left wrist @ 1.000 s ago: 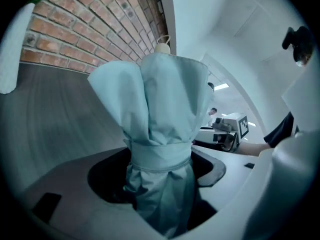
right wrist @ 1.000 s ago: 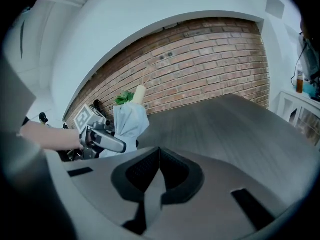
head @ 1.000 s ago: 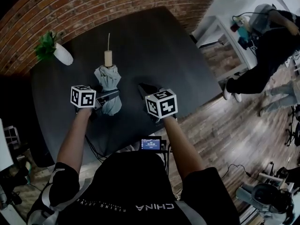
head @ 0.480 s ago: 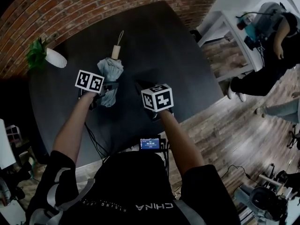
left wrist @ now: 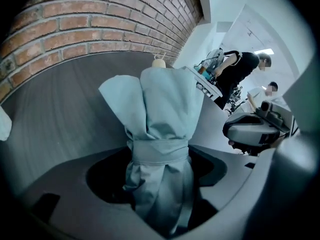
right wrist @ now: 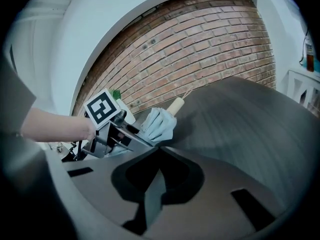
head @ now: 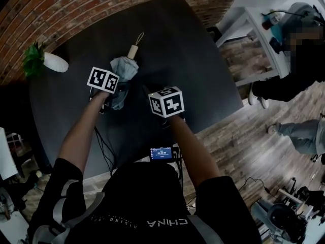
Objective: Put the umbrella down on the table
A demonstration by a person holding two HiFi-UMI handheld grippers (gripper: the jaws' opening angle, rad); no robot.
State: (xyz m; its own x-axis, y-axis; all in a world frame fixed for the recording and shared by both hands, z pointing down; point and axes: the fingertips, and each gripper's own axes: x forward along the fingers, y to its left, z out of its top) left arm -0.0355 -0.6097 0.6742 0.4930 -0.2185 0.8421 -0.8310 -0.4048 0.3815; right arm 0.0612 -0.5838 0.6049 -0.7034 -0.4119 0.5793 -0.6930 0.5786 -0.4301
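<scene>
Umbrella (left wrist: 165,104) in left tongs (left wrist: 160,176) | strap (left wrist: 160,151) seen only in left gripper view

Plant in white pot (head: 48,62) near brick wall (head: 76,6) (green leaves); person (head: 289,80) standing by white desk (head: 259,34).

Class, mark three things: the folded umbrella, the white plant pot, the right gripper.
umbrella (left wrist: 165,104): left gripper view, on its folded cloth.
white plant pot (head: 55,62): head view, on its side wall.
right gripper (right wrist: 156,156): right gripper view, where its shut jaws meet.
</scene>
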